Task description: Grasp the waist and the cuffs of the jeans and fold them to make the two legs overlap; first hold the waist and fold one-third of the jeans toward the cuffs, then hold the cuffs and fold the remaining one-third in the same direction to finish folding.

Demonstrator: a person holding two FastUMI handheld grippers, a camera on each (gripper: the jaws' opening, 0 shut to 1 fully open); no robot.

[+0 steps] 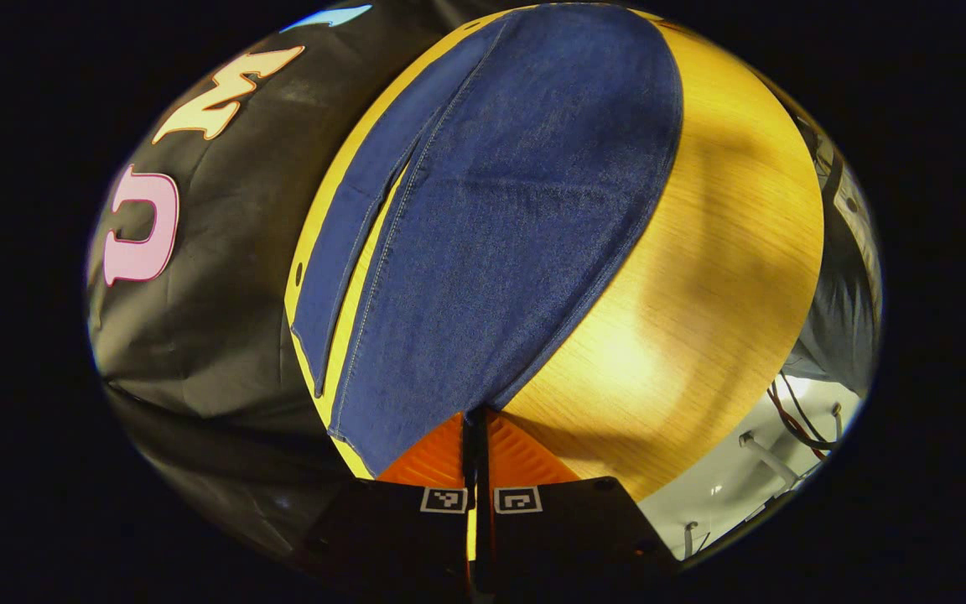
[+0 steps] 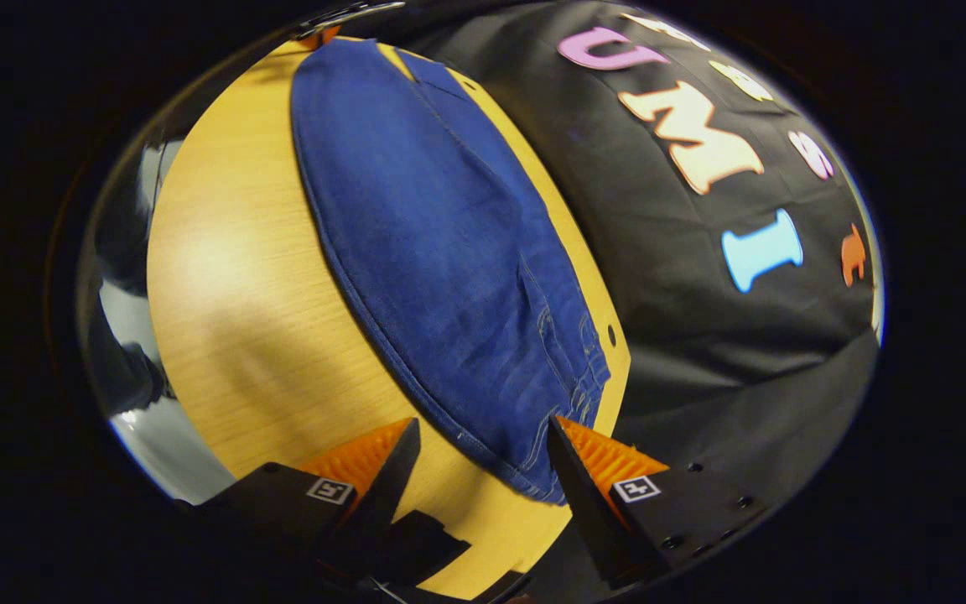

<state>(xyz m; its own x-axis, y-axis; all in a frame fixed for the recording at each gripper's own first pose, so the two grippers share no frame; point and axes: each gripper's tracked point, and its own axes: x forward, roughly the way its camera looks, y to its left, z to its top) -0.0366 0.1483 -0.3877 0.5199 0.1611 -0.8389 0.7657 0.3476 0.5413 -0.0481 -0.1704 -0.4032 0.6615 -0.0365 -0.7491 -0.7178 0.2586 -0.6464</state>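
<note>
Jeans [image 2: 441, 252] between open right gripper [image 2: 483, 436] fingers, seemingly untouched

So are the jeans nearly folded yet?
Not nearly. The jeans lie full length on the table, and the legs look laid one over the other, one edge peeking out, so that step seems done. In hand: the left gripper is shut at the cuffs, though its grip is hard to see; the right gripper is open around the waist. Both one-third folds are left.
</note>
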